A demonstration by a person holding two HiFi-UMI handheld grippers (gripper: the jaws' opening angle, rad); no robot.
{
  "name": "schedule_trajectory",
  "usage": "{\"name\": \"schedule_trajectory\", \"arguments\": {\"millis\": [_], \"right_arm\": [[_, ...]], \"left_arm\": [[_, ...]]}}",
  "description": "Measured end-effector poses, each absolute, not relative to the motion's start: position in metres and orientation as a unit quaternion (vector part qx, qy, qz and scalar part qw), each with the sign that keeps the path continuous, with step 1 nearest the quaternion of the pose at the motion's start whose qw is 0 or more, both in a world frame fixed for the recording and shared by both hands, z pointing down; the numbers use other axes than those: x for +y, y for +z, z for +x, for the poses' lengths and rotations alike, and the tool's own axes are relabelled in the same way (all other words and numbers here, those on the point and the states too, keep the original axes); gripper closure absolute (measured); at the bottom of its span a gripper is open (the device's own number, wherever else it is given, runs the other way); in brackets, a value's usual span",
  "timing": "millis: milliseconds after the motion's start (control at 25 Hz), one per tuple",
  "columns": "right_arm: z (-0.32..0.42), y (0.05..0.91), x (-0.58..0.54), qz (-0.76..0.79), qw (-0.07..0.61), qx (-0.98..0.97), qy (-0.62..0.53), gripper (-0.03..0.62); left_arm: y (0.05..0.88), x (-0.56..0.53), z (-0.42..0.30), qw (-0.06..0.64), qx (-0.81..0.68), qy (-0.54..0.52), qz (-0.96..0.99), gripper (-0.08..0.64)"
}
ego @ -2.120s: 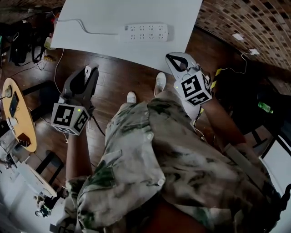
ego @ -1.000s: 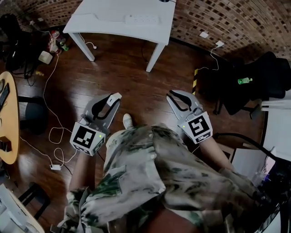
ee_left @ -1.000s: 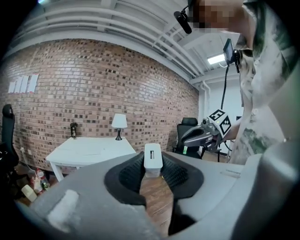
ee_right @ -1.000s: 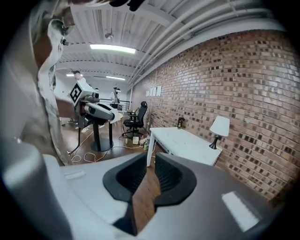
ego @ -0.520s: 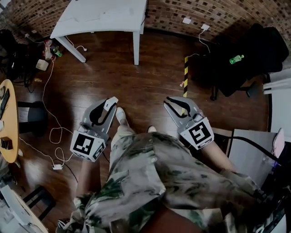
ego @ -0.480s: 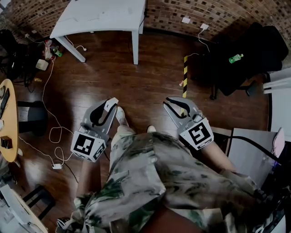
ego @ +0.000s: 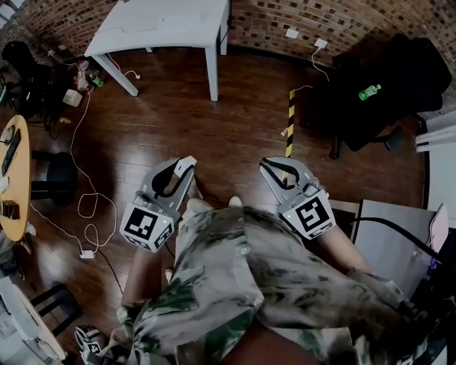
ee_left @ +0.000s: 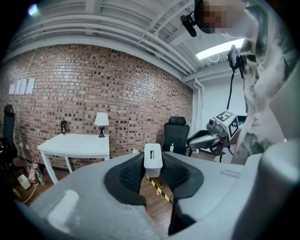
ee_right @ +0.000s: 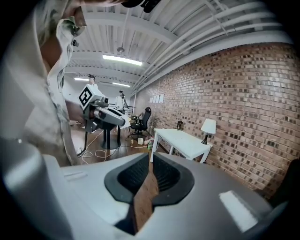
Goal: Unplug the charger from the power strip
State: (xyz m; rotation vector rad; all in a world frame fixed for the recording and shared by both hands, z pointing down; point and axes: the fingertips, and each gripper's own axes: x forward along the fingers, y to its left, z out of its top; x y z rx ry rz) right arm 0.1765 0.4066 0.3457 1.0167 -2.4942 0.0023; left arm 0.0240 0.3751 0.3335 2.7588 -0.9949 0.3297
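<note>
A small white charger (ee_left: 153, 158) sits between the black pads of my left gripper (ee_left: 153, 161), which is shut on it. In the head view that left gripper (ego: 187, 165) hovers over the wooden floor by the person's left leg, the white block at its tip. My right gripper (ego: 267, 164) is level with it on the right, its jaws together and nothing in them (ee_right: 152, 161). The white table (ego: 164, 21) stands far off at the brick wall, and I cannot make out the power strip on it.
A black office chair (ego: 385, 85) with a green bottle (ego: 368, 92) stands at the right. A yellow-black tape strip (ego: 290, 121) lies on the floor. Loose cables (ego: 89, 207) and a round wooden table (ego: 14, 178) are at the left. A lamp (ee_left: 101, 120) stands on the white table.
The person has stepped back from the white table, which has shrunk toward the top of the head view. Both grippers travelled with the body, and the left one kept the charger.
</note>
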Motion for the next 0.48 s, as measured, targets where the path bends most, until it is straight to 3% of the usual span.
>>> {"name": "schedule_trajectory", "arguments": {"millis": [480], "right_arm": [[0.169, 0.344, 0.376, 0.377, 0.226, -0.898, 0.002, 0.566]], "left_arm": [[0.321, 0.337, 0.014, 0.072, -0.328, 0.113, 0.935, 0.453]]}}
